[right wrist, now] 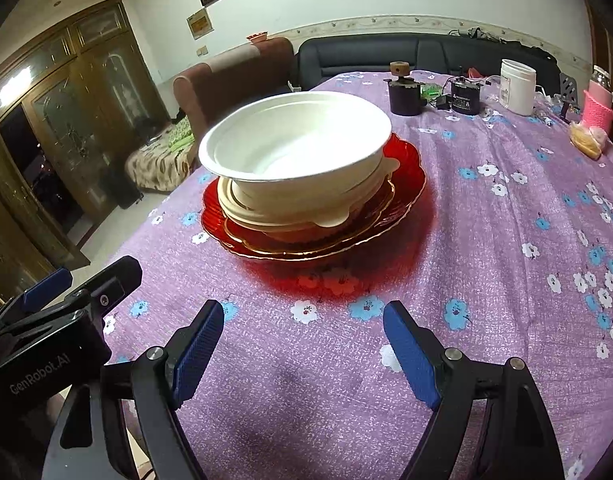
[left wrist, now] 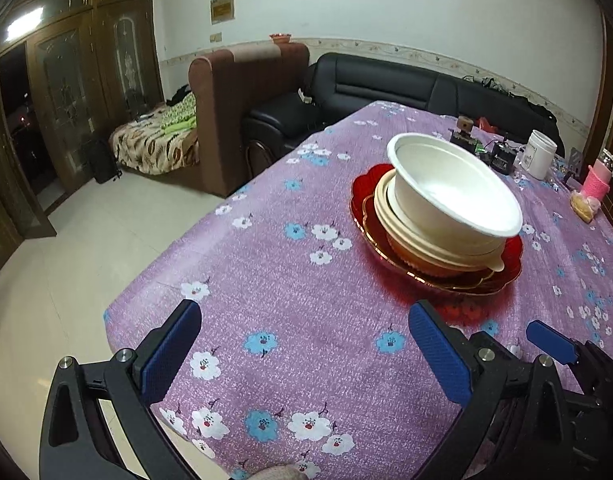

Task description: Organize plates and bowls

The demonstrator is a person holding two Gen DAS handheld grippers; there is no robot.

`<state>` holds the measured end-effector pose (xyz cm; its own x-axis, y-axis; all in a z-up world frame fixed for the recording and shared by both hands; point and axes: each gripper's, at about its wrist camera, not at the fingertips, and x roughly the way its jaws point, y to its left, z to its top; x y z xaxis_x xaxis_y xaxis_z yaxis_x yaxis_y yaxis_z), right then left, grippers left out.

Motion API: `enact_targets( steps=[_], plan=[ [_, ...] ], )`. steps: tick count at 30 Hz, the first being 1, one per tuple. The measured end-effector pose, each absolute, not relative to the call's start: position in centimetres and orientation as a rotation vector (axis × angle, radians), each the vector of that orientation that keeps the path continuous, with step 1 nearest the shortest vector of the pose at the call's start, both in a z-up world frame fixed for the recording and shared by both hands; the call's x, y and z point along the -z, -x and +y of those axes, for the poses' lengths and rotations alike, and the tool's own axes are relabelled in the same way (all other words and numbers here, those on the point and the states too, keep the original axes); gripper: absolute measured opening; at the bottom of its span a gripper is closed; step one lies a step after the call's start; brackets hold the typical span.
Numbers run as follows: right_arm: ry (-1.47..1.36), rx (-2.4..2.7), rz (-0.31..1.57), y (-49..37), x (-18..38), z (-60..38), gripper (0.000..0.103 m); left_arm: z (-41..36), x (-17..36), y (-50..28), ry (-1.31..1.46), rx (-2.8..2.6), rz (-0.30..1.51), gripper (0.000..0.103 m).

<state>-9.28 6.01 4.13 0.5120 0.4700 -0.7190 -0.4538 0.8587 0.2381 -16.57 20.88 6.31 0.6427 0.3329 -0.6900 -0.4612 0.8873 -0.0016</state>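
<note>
We find the wide white thin-walled disposable bowl (right wrist: 294,148) topping a stack: cream shallow dishes (right wrist: 266,210) beneath, all on a red scalloped glass plate with gilt rim (right wrist: 402,168), mid-table on the purple floral tablecloth (right wrist: 486,240). We judge the bowl light and flexible, best pinched at its rolled rim; the glass plate heavy, slick and breakable. Left gripper (left wrist: 302,354) and right gripper (right wrist: 302,350) both gape, empty, short of the stack.

A table (right wrist: 486,280) in purple floral cloth — bearing a red plate (right wrist: 406,168), white jar (right wrist: 517,87), pink cup (right wrist: 596,110).
</note>
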Motion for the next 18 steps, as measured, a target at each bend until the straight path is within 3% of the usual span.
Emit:
enact_targets(
  steps=[18],
  plan=[
    [-0.018,-0.518,0.919,8.9,-2.8,5.9,0.086,22.0,-4.8,16.4,0.223,-0.463,0.805,0.103]
  ],
)
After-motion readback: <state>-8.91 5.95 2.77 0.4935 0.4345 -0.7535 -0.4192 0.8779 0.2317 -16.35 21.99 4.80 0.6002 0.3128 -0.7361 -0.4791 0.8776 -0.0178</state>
